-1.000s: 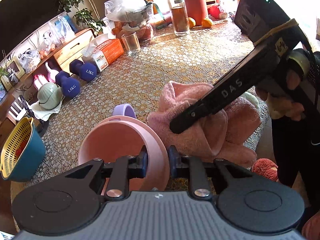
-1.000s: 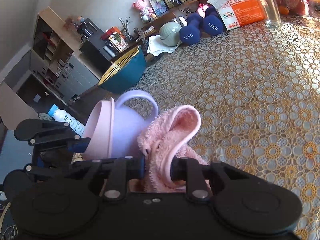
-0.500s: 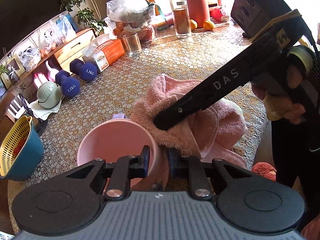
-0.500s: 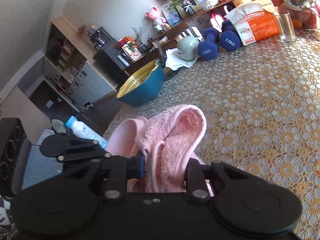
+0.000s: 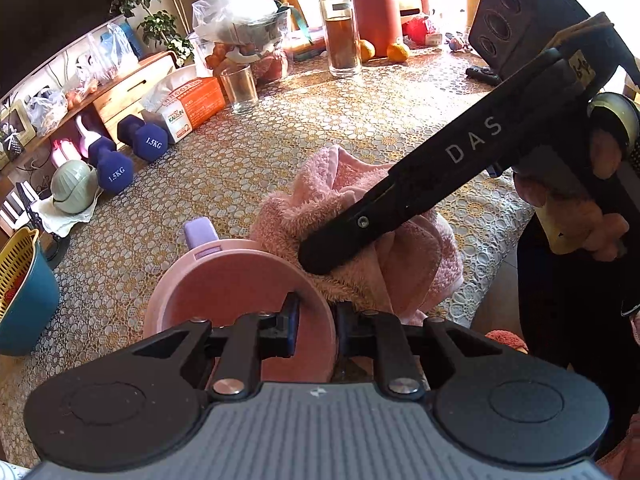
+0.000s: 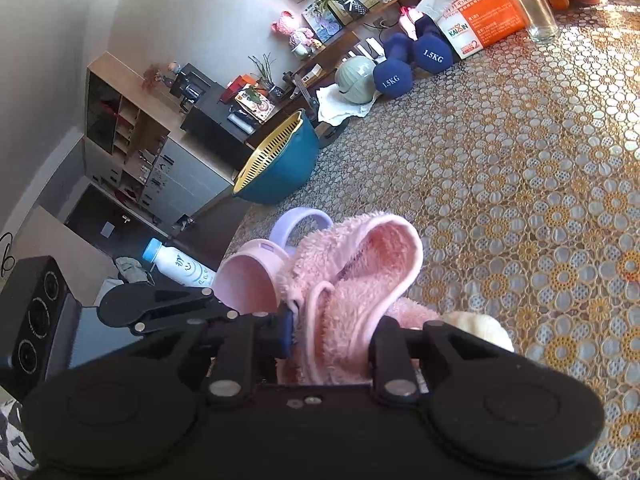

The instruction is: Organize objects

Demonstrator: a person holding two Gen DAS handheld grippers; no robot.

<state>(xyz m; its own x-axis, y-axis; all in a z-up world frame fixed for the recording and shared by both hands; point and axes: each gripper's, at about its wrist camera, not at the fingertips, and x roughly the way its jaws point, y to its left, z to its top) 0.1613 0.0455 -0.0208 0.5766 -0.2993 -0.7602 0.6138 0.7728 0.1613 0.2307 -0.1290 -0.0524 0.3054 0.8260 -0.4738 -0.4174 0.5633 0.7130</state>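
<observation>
While my left gripper [image 5: 314,330] pinches the rim of the pink cup [image 5: 240,280], steadying it near the table [image 5: 400,120] edge, my right gripper [image 6: 332,340] clamps the pink towel [image 6: 352,280] bunched just beside the cup's mouth, apparently ready to stuff it inside. One cup, one towel, each held by one tool. Farther out I count one teal bowl [image 6: 280,168] with a yellow strainer, two blue dumbbells [image 5: 132,152], one empty glass [image 5: 240,88], one orange box [image 5: 192,108] and, farthest, one tall jar [image 5: 342,44].
</observation>
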